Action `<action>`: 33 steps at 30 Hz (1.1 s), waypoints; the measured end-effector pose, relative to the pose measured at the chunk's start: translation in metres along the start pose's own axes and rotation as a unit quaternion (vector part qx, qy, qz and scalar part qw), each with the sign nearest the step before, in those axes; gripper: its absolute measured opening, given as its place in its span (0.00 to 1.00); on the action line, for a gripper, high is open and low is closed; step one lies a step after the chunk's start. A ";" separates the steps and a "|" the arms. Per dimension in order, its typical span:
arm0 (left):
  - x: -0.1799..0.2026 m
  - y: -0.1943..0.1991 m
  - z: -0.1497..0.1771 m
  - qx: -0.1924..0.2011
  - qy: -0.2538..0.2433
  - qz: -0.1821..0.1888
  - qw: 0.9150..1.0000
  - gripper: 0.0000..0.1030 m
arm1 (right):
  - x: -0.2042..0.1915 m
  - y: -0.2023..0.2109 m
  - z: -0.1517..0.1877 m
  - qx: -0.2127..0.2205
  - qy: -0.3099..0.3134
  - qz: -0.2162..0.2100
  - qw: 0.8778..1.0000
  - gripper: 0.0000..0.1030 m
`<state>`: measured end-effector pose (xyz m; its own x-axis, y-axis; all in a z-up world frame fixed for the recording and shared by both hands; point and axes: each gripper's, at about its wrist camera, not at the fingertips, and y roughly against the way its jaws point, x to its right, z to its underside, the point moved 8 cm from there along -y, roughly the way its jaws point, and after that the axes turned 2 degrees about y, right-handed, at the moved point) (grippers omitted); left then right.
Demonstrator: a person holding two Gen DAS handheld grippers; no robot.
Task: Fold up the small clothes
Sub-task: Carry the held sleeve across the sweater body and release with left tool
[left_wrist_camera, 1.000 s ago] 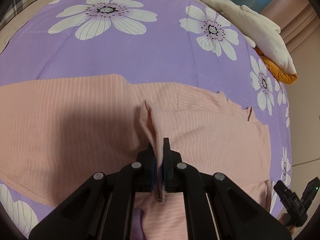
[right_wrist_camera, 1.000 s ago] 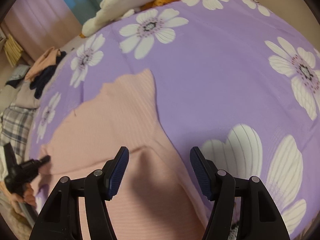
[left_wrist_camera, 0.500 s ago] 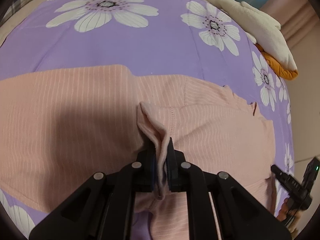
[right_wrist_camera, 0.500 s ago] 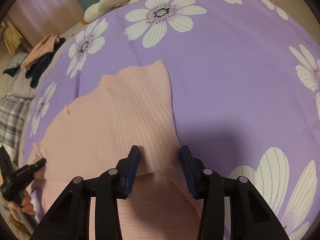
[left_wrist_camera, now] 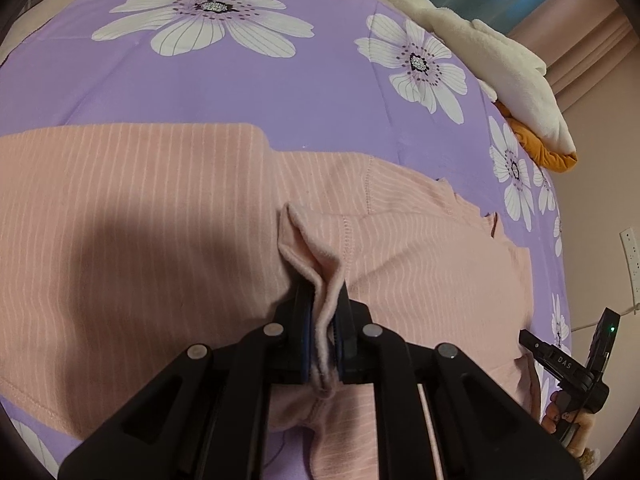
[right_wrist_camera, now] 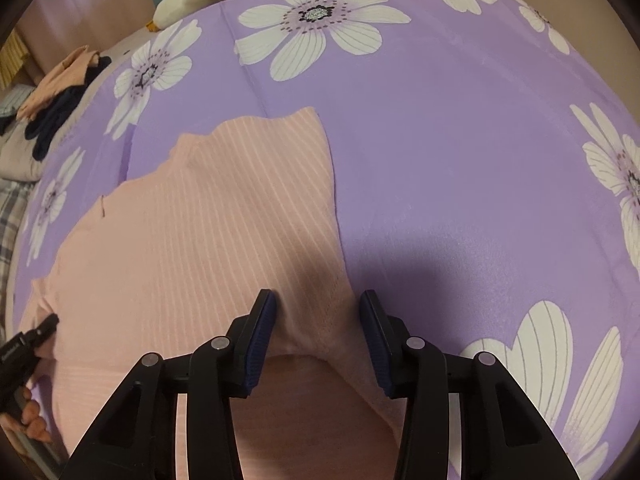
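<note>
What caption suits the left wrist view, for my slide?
Left gripper pinches a fold of the pink striped garment on the purple floral bedspread.

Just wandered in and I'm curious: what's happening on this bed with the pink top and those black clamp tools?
A person is folding a pink striped knit garment spread on a purple bedspread with white flowers, holding a black two-finger gripper in each hand. The left gripper has its jaws shut on a pinched-up fold of the fabric. The right gripper sits over another edge of the garment, with cloth between its jaws, but the pads do not press it yet.
</note>
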<state>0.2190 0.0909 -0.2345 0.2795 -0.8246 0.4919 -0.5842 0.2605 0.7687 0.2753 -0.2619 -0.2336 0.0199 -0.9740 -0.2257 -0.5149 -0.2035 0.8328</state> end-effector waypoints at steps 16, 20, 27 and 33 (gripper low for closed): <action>0.001 0.000 0.000 0.010 0.001 -0.004 1.000 0.12 | 0.001 0.000 -0.001 0.004 -0.004 -0.003 1.000 0.43; 0.000 0.001 0.001 0.013 0.002 -0.008 1.000 0.12 | 0.001 0.000 -0.001 0.006 -0.004 -0.004 1.000 0.43; -0.002 0.001 0.000 0.018 0.017 -0.001 1.000 0.12 | 0.001 -0.001 -0.001 0.009 -0.006 -0.001 1.000 0.43; -0.008 0.015 0.003 -0.003 0.064 0.047 0.997 0.18 | 0.001 -0.001 -0.002 0.009 -0.005 -0.001 1.000 0.43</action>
<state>0.2053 0.0995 -0.2277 0.3186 -0.7253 0.6102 -0.6083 0.3373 0.7185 0.2774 -0.2631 -0.2338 0.0125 -0.9726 -0.2320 -0.5298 -0.2032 0.8234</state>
